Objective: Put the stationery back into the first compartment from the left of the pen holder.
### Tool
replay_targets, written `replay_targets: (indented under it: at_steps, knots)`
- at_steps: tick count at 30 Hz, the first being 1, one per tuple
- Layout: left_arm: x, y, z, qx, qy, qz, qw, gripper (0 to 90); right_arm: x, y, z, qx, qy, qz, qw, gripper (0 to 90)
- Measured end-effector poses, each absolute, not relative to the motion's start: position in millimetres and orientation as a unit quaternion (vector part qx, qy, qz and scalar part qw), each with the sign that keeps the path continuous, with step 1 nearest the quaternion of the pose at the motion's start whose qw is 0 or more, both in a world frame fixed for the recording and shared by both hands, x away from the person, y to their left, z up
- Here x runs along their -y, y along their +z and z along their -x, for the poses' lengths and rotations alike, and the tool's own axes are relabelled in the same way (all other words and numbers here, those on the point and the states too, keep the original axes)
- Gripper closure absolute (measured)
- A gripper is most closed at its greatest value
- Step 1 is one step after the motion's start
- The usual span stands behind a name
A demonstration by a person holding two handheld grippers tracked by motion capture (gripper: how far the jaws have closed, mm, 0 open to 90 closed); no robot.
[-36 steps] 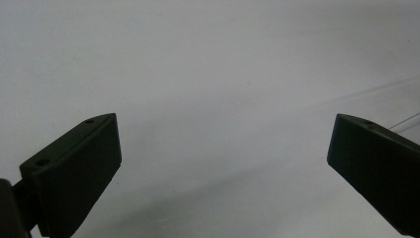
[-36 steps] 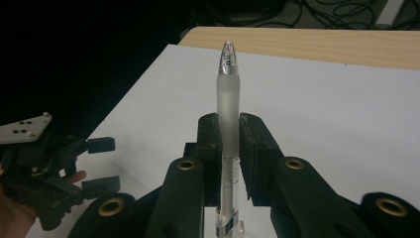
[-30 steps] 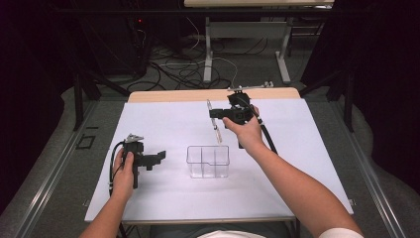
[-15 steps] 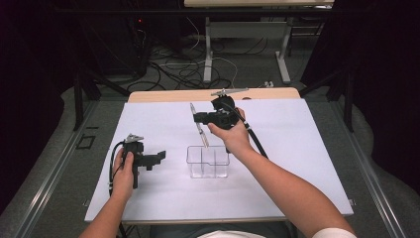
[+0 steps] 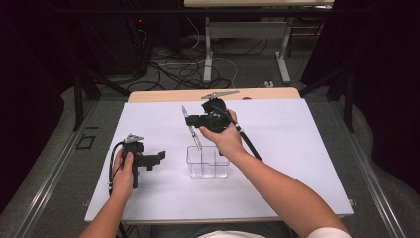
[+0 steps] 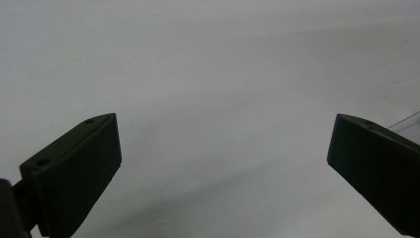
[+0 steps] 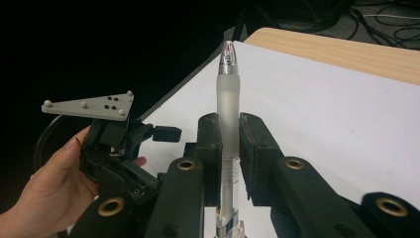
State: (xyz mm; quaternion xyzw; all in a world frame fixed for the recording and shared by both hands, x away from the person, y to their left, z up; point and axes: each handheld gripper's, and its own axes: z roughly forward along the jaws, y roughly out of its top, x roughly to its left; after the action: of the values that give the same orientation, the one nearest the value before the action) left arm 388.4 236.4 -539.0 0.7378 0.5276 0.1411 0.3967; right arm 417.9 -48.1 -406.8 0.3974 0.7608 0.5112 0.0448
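Right now the right gripper (image 5: pixel 194 120) has its two black jaws squeezed tight on a frosted clear pen with a silver tip (image 5: pixel 191 128). In the right gripper view the pen (image 7: pixel 228 129) stands straight up between the jaws, with its silver tip at the top. In the high view the pen hangs slanted, and its low end sits at the top edge of a small clear plastic box with open compartments (image 5: pixel 208 162). The box rests near the middle of the white table (image 5: pixel 307 148).

Things could go wrong from here. The pen is tilted, so its low end could bump the thin wall of the box and push the light box away, since nothing is holding the box. If the jaws let go too soon, the pen could fall outside the box and roll across the table. The pen looks smooth, so it might also slip in the jaws.

The right hand (image 5: pixel 224 137) is lifted above the table, just behind the box, with the wrist bent so the gripper points to the person's left. The left hand (image 5: pixel 125 168) rests low on the table, well apart from the box. The left gripper (image 5: pixel 157 157) points toward the box with its jaws spread wide and nothing between them. In the left gripper view, a bit of the clear box (image 6: pixel 408 123) peeks in by one jaw.
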Motion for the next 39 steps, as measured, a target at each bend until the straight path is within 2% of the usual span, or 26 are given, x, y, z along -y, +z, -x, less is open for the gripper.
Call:
replay_targets:
  at_steps: [39]
  knots:
    - [-237, -539, -388, -0.527, 0.141, -0.738, 0.398, 0.4, 31, -443, -409, -0.784, 0.481, -0.391, 0.049, 79.6]
